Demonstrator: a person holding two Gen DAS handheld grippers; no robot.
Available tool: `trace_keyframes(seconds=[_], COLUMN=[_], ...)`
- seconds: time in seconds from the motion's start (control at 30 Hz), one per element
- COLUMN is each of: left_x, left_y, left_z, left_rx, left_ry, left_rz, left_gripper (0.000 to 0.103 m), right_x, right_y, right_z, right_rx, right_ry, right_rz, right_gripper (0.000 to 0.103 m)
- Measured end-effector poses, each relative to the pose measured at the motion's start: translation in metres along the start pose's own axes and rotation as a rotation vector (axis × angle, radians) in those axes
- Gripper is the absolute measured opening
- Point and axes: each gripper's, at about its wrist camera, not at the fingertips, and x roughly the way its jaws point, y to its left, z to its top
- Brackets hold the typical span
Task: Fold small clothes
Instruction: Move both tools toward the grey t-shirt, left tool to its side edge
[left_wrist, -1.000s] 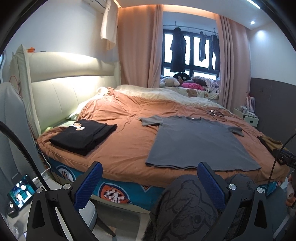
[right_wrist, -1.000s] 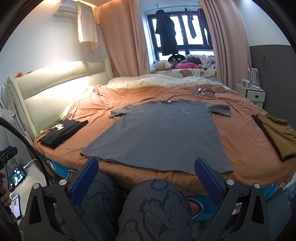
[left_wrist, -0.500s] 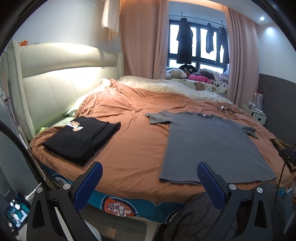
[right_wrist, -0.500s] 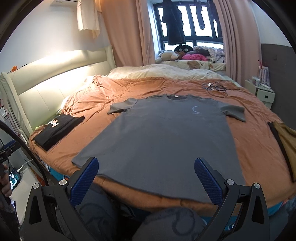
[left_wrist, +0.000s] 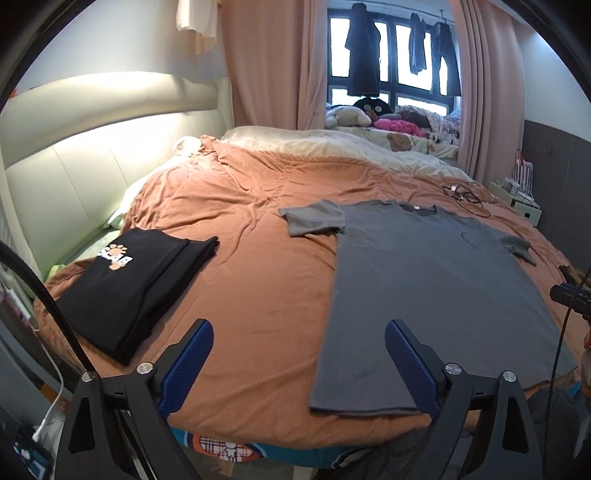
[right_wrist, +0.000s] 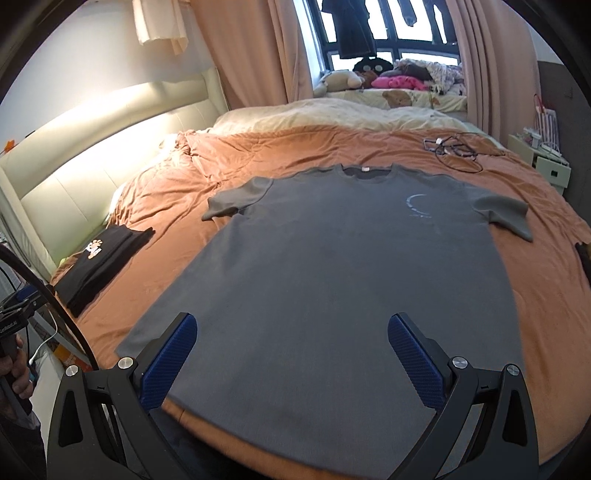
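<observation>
A bedroom, with a wide bed under an orange blanket (left_wrist: 258, 266) that fills most of both views, a padded cream headboard (left_wrist: 92, 140) along its left side and pink curtains (left_wrist: 273, 62) by the window beyond. The grey T-shirt (right_wrist: 332, 266) lies flat and face up on the blanket, collar toward the window, both short sleeves spread out, its hem running along the near edge of the bed. The left gripper (left_wrist: 299, 363) hovers over the near edge beside the shirt's left hem corner; its jaws are closing but stand wide, with only blanket and the shirt's edge beneath them and nothing pinched. The right gripper (right_wrist: 291, 358) hangs above the lower middle of the shirt, jaws spread wide, holding nothing. A broad strip of bare blanket separates the shirt from a folded black shirt (left_wrist: 136, 284) near the bed's left edge. A tangle of dark cables (right_wrist: 452, 149) lies well past the collar, on the far right.
</observation>
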Motion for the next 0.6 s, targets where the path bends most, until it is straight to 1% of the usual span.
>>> trace_keyframes(seconds=[0.1, 0.23, 0.3, 0.47, 0.6], left_x=[0.023, 0.055, 0.073, 0.116, 0.15], left_y=[0.004, 0.009, 0.009, 0.01, 0.013], left_z=[0.012, 0.024, 0.033, 0.059, 0.081], left_rx=[-0.013, -0.025, -0.023, -0.019, -0.007], left_ry=[0.009, 0.028, 0.042, 0.073, 0.102], left_rz=[-0.017, -0.028, -0.034, -0.057, -0.072], left_gripper=[0.088, 0.08, 0.076, 0.069, 0.069], right_x=[0.017, 0.038, 0.047, 0.08, 0.108], right_y=[-0.001, -0.006, -0.01, -0.014, -0.012], right_z=[0.014, 0.03, 0.037, 0.065, 0.085], right_rx=[-0.002, 0.01, 0.022, 0.04, 0.037], right_ry=[0.013, 0.029, 0.029, 0.029, 0.035], right_rz=[0.013, 0.032, 0.046, 0.051, 0.052], right_gripper=[0.103, 0.103, 0.103, 0.103, 0.103])
